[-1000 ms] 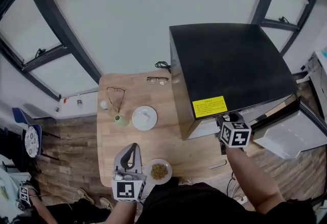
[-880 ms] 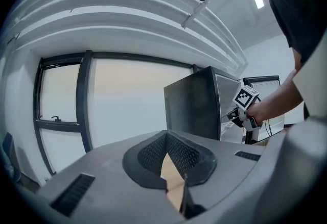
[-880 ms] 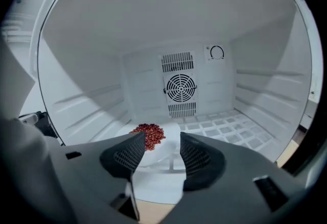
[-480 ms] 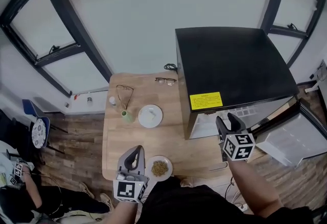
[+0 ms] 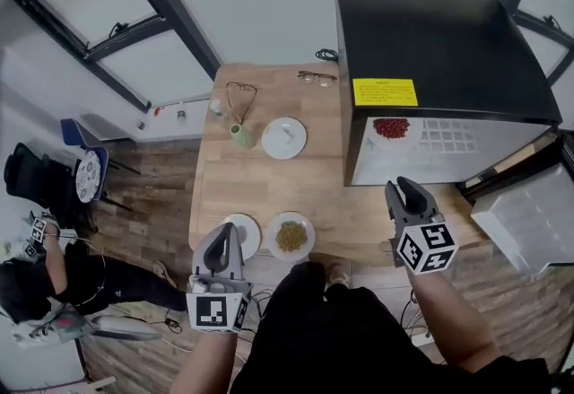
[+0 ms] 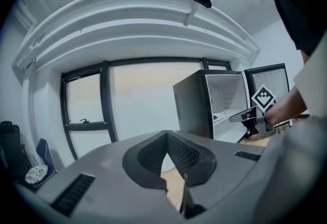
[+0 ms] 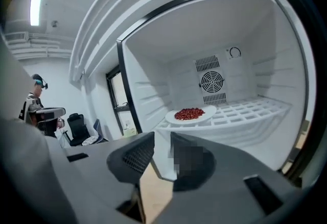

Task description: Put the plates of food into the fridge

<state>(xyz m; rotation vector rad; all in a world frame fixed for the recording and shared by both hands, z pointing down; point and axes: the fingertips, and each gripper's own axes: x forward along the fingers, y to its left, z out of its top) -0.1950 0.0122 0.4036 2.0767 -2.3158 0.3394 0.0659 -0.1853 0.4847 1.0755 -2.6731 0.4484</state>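
A white plate of red food [image 5: 391,127] rests on the wire shelf inside the open black fridge [image 5: 448,42]; the right gripper view shows that plate of red food [image 7: 190,114] ahead of the jaws. My right gripper [image 5: 400,187] hovers in front of the fridge opening, its jaws closing with nothing between them. On the wooden table [image 5: 269,186], a plate of brown food [image 5: 291,236] and a white plate [image 5: 245,235] sit at the near edge. My left gripper [image 5: 225,232] is just left of them, shut and empty. Another white plate [image 5: 284,137] lies further back.
The fridge door [image 5: 529,213] hangs open at the right. A green cup [image 5: 240,134], a small bottle [image 5: 215,107] and two pairs of glasses [image 5: 316,76] lie at the table's far end. A person [image 5: 36,280] sits at the lower left, near a chair [image 5: 85,172].
My right gripper has pulled back out of the fridge mouth toward me, leaving the red food plate on the shelf. The head view has swung, bringing the near plates into sight.
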